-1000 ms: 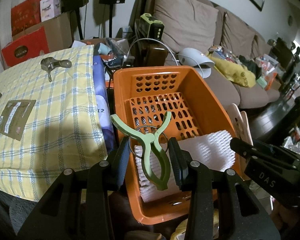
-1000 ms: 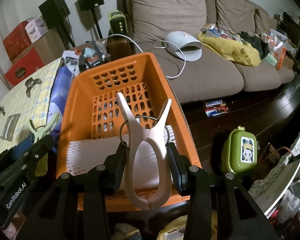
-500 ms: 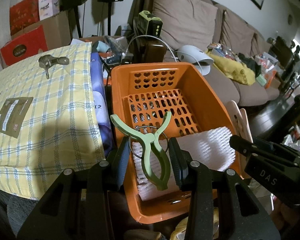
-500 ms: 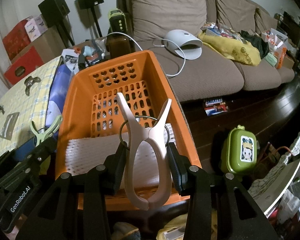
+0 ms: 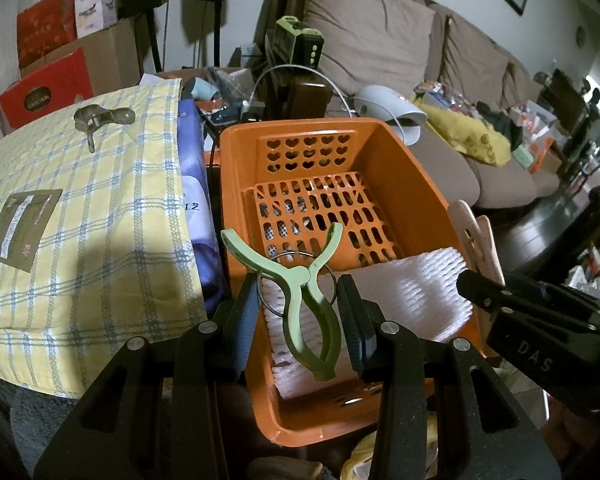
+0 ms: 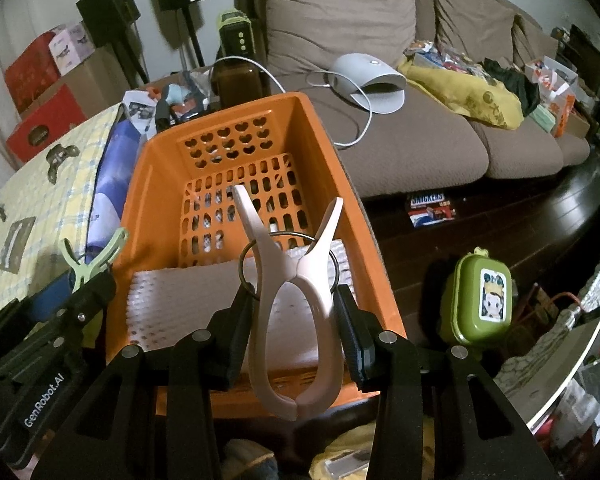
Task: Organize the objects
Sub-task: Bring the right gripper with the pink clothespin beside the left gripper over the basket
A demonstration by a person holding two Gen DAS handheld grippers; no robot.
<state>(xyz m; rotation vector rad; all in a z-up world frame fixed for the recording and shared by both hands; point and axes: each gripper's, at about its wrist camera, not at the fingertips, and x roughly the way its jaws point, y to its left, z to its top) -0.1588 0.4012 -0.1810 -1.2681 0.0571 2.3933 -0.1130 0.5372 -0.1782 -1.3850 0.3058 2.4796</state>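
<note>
An orange plastic basket (image 5: 412, 184) with a slotted floor stands below both grippers, and a white foam sheet (image 5: 412, 292) lies in its near end. My left gripper (image 5: 299, 300) is shut on a green clothes peg (image 5: 306, 312), held over the basket's near left corner with its handles pointing away. My right gripper (image 6: 294, 308) is shut on a pale pink clothes peg (image 6: 292, 332) above the basket's (image 6: 148, 184) near edge. Each gripper shows in the other's view: the right one (image 5: 536, 316) at the right, the left one (image 6: 72, 308) with the green peg (image 6: 92, 256) at the left.
A yellow checked cloth (image 5: 80, 208) left of the basket carries a metal clamp (image 5: 100, 120) and a brown label (image 5: 20, 228). Behind are a brown sofa (image 6: 400, 132), a white device with a cable (image 6: 372, 80) and stacked boxes (image 5: 52, 72). A green lunch box (image 6: 480, 300) sits on the dark floor.
</note>
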